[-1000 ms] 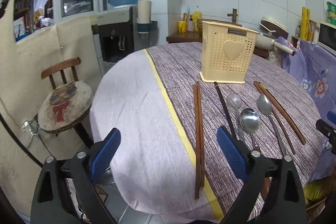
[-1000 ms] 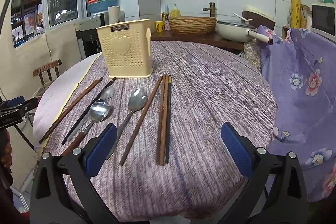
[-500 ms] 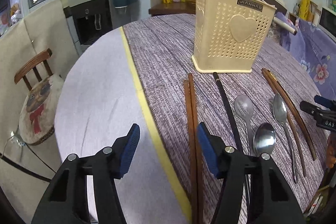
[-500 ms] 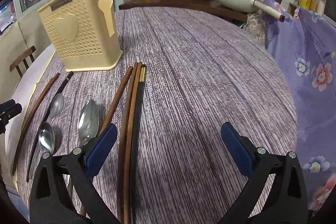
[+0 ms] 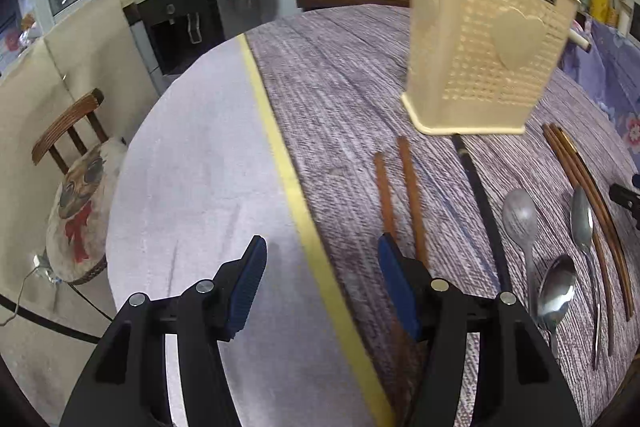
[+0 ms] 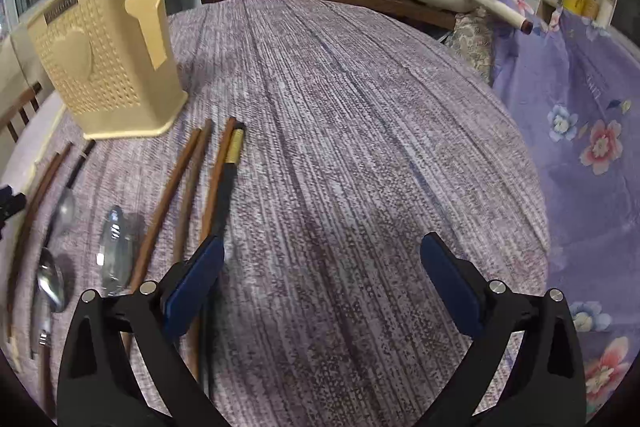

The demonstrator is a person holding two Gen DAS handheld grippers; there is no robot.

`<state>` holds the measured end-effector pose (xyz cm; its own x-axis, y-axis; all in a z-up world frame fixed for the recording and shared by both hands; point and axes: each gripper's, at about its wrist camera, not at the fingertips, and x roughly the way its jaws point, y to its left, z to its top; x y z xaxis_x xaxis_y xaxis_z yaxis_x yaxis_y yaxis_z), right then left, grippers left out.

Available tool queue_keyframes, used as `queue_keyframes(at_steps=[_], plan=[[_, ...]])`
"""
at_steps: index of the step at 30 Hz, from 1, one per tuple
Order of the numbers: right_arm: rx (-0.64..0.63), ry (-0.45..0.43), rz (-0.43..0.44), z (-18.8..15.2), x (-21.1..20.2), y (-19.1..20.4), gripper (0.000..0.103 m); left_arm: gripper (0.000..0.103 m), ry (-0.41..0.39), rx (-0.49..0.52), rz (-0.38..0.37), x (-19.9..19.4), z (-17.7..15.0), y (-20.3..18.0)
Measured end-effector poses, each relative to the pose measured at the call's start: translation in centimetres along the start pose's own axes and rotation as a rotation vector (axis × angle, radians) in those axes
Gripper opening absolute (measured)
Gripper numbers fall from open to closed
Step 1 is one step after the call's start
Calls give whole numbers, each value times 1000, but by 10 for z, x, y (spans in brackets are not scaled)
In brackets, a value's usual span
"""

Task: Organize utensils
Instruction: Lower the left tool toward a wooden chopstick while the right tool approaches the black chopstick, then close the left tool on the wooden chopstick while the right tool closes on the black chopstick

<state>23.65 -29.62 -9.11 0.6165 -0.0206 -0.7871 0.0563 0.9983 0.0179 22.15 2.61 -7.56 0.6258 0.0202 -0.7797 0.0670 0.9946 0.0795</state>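
We found the left gripper (image 5: 320,283) at the bottom centre of its view, its jaws parted with nothing between them, over the yellow stripe (image 5: 280,147) of the tablecloth (image 5: 340,87). Its right pad sat just beside a pair of brown chopsticks (image 5: 400,187). At the upper right stood the cream utensil holder (image 5: 480,59), upright. Below it lay a black chopstick (image 5: 480,203), three spoons (image 5: 520,219) and more brown chopsticks (image 5: 592,187), all flat on the cloth. In the right wrist view the right gripper (image 6: 320,275) stood wide open and empty at the bottom centre, its left pad over a gold-banded black chopstick (image 6: 228,179).
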Motion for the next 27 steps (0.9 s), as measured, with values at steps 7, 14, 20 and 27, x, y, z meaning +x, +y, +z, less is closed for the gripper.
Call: queue_keyframes(at_steps=[7, 14, 20, 27], plan=[[-10, 0, 51, 7, 3, 18, 85, 58, -20, 28, -21, -7, 9, -13], [-19, 21, 30, 19, 17, 27, 72, 57, 9, 42, -25, 8, 11, -22], [11, 9, -26, 20, 16, 10, 71, 58, 17, 30, 12, 11, 10, -11], [36, 25, 59, 23, 18, 15, 66, 58, -4, 11, -25, 6, 15, -15]])
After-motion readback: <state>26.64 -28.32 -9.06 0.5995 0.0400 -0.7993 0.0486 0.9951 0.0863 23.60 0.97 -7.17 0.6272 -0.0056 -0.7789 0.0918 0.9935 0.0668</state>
